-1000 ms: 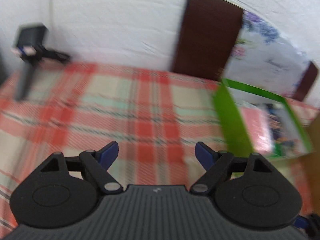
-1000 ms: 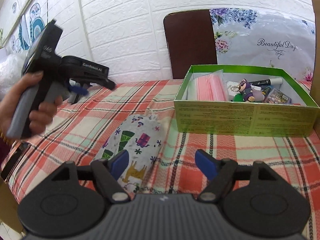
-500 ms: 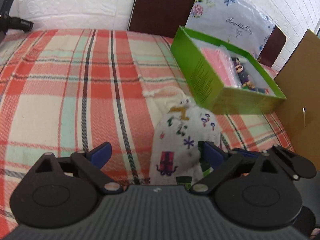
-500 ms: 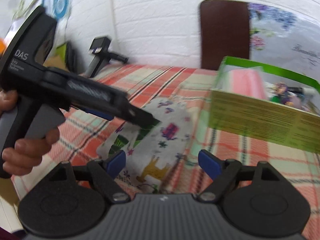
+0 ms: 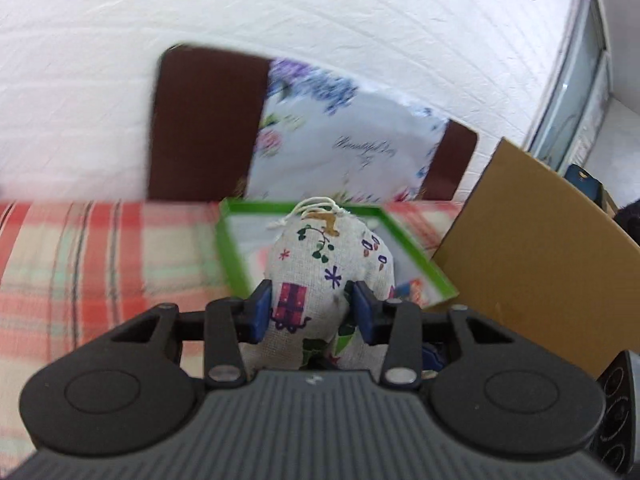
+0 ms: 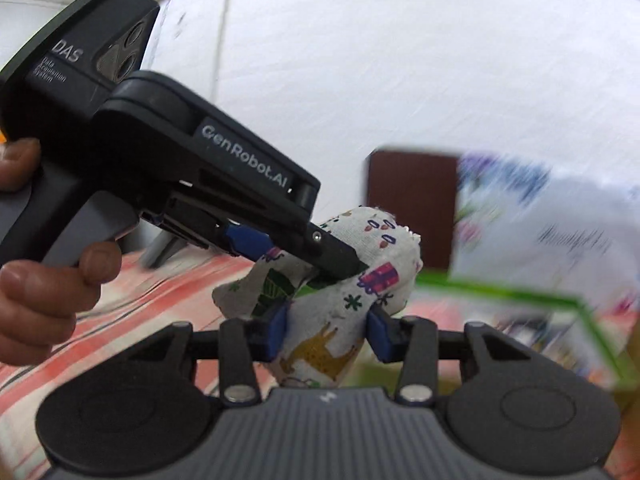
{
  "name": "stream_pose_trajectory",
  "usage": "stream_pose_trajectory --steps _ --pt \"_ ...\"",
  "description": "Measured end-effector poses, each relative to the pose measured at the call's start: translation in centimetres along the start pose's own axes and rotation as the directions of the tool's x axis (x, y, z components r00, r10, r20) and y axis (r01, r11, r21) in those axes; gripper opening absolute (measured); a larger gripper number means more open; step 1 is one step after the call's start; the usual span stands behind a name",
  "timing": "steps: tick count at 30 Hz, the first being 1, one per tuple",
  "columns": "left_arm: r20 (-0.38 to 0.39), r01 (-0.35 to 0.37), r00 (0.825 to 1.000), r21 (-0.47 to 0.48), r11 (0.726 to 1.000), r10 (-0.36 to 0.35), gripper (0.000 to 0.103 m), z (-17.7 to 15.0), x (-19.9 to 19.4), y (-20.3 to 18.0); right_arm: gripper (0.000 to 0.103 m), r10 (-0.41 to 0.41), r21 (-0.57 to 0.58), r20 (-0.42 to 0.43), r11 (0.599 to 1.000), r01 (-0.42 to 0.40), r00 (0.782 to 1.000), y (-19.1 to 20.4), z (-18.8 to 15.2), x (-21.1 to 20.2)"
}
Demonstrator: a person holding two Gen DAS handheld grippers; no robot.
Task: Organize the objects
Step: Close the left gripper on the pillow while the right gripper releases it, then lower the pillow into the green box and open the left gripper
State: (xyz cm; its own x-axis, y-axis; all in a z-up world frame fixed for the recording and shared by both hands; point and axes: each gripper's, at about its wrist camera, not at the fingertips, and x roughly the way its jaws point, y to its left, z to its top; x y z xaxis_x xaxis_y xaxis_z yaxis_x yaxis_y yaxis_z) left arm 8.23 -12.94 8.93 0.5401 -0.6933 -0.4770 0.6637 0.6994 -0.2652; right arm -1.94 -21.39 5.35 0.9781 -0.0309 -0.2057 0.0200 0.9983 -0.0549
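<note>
A white drawstring cloth pouch (image 5: 324,268) with colourful prints is held off the plaid tablecloth by both grippers. My left gripper (image 5: 310,310) is shut on its lower part, blue pads pressing both sides. My right gripper (image 6: 326,330) is shut on the same pouch (image 6: 340,316) from the other side. The left gripper's body (image 6: 192,184) shows in the right wrist view, its fingers clamped on the pouch's top. The open green box (image 5: 230,248) lies just behind the pouch, with small items inside, blurred; it also shows in the right wrist view (image 6: 576,308).
A plaid tablecloth (image 5: 100,256) covers the table. A brown cardboard panel (image 5: 540,264) stands to the right of the box. A dark chair back (image 5: 204,124) and a floral bag (image 5: 340,140) stand behind the table against the white wall.
Both grippers closed on the pouch, which lay on the cloth half a second ago, and lifted it toward the green box. Both views are blurred by motion.
</note>
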Motion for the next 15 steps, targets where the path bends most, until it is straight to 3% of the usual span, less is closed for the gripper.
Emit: stream_pose_trajectory --steps 8,10,11,12,13,15 --pt "-0.060 0.051 0.997 0.111 0.993 -0.045 0.046 3.1 11.2 -7.5 0.043 -0.154 0.107 -0.046 0.982 0.158 0.987 -10.4 -1.2 2.8" --pt "-0.094 0.010 0.996 0.126 0.992 0.002 0.061 2.9 14.2 -8.4 0.054 -0.231 0.105 -0.105 0.965 0.242 0.967 -12.7 -2.5 4.9" --pt "-0.109 -0.049 0.992 0.140 0.989 0.065 0.062 2.6 15.7 -8.6 0.079 -0.298 0.088 -0.169 0.945 0.316 0.940 -13.7 -3.3 6.3" --pt "-0.127 -0.102 0.984 0.151 0.983 0.122 0.061 2.3 17.0 -8.7 0.085 -0.352 0.079 -0.214 0.924 0.375 0.911 -14.5 -4.0 7.1" --pt "-0.144 -0.128 0.978 0.149 0.980 0.150 0.061 2.0 17.8 -8.6 0.081 -0.358 0.100 -0.223 0.917 0.386 0.907 -15.2 -4.6 7.1" --pt "-0.157 -0.135 0.976 0.126 0.983 0.154 0.062 1.6 17.7 -8.1 0.079 -0.324 0.180 -0.182 0.917 0.355 0.928 -16.0 -5.1 5.7"
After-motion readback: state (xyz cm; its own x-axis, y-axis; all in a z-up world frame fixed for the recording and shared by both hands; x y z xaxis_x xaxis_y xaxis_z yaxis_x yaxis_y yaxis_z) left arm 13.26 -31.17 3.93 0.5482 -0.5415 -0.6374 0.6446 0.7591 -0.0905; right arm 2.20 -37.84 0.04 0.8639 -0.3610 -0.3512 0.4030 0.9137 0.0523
